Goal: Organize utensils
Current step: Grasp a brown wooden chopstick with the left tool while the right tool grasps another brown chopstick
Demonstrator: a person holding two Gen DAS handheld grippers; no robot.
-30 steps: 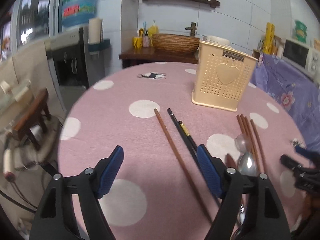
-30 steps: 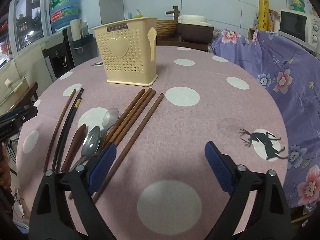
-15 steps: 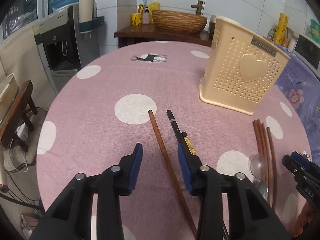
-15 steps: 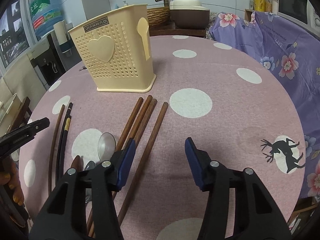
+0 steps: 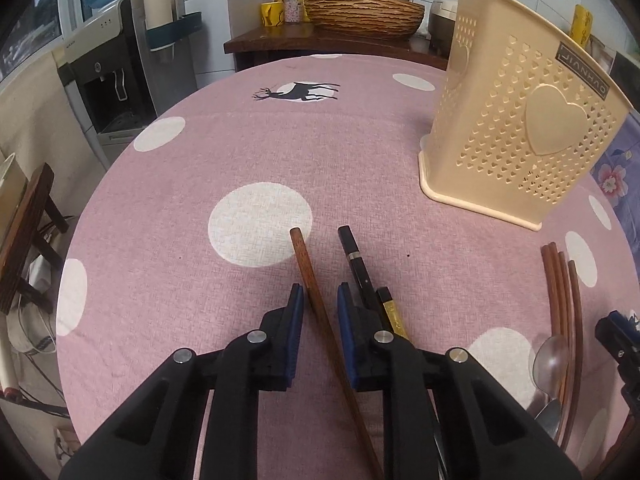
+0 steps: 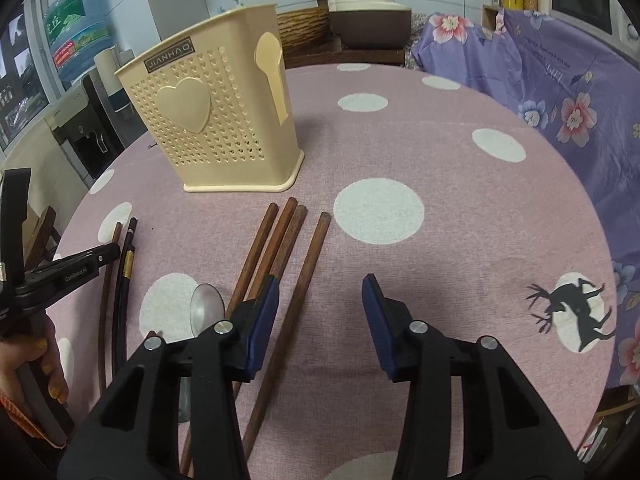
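My left gripper [image 5: 320, 304] points down at the pink dotted table [image 5: 240, 152]. Its jaws are closing, with a single brown chopstick [image 5: 310, 276] in the narrow gap and daylight still on its right side. A pair of black chopsticks [image 5: 356, 264] lies just right of it. My right gripper [image 6: 320, 304] is also closing, wider, around another lone brown chopstick [image 6: 310, 260] that lies near its left pad. Left of that lie three brown chopsticks [image 6: 272, 248] and a metal spoon [image 6: 206, 306]. The cream utensil holder [image 6: 216, 120] stands upright beyond them.
A water dispenser [image 5: 116, 80] and a wooden stool [image 5: 24, 232] stand past the table's left edge. A wooden counter with a wicker basket [image 5: 360, 12] is behind. A purple floral cloth [image 6: 560, 80] borders the right side. A hand [image 6: 36, 364] holds the left gripper's handle.
Both grippers moved forward and lower over the table and their jaws narrowed a lot. The left now straddles the lone brown chopstick, and the right straddles the separate brown one.
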